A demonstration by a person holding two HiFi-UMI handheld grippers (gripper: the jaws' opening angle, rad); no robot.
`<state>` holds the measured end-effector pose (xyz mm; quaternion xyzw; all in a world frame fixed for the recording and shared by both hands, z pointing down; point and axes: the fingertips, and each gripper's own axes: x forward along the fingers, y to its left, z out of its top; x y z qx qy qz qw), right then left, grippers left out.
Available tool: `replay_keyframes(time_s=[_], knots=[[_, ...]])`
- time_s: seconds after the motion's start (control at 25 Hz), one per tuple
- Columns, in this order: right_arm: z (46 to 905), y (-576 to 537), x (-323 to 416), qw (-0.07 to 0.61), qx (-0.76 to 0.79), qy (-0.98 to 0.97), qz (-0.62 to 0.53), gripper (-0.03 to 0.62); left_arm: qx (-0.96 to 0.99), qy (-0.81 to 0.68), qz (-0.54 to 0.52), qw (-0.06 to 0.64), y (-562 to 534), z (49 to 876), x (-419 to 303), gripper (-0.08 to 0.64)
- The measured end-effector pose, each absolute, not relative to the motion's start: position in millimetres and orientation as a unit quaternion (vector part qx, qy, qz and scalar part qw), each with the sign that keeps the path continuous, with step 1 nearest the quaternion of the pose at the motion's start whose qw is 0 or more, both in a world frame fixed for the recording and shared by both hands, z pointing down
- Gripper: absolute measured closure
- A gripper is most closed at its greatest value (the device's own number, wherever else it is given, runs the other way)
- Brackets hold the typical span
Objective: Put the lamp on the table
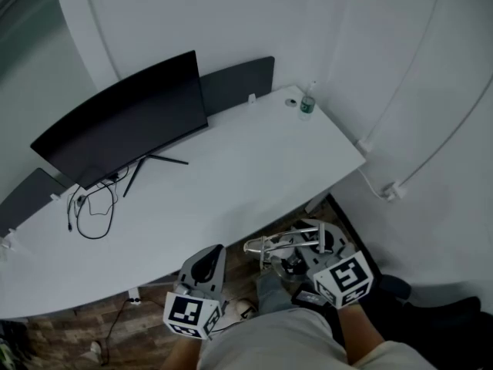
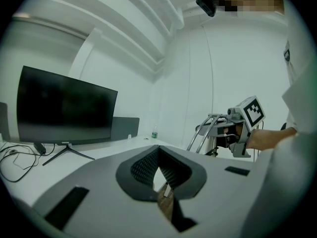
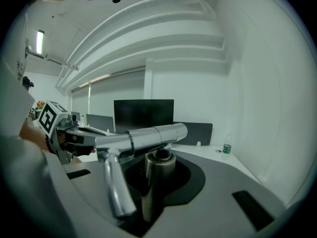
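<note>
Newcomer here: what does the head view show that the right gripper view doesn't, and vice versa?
Only the head view: loose cables on the desk and the wooden floor. Only the right gripper view: up close, the right gripper clamped on the lamp by its metal post, plus a ceiling light. Both: the lamp, the desk, the dark monitor, the water bottle and the left gripper.
</note>
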<state>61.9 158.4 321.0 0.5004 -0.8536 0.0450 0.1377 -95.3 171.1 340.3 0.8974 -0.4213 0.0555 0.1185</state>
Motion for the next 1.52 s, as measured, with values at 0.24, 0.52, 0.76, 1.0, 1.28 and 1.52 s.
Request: replay_keyframes(time_s=[0.24,0.52,0.76,1.0,1.28,1.52], knots=[[320.4,119.4,69.0,0.138,0.493,-0.858,0.041,0.537,0.895,-0.425,0.053,0.122,131.8,345.7,-83.6,0.558],[319.1,61.9,82.5,0.138,0.48,-0.865,0.041,0.537,0.89,-0.436,0.049,0.121,75.1,346.8,-66.1,0.558],[313.1,9.8,89.8,0.133,0.461,-0.877,0.031,0.537,0.881,-0.455,0.047,0.117,23.9,338.5,-54.9,0.558],[303.2,-37.6,97.7,0.124,0.436,-0.891,0.018,0.537,0.874,-0.472,0.043,0.111,-17.9,336.6,-38.4,0.558],[301.1,-76.0,106.5,0.128,0.412,-0.902,0.008,0.537,0.862,-0.494,0.036,0.108,-49.0,339.3,-24.8,0.558],[303.2,-97.8,106.6,0.128,0.406,-0.905,0.011,0.537,0.853,-0.507,0.041,0.116,-58.9,343.7,-28.9,0.558]])
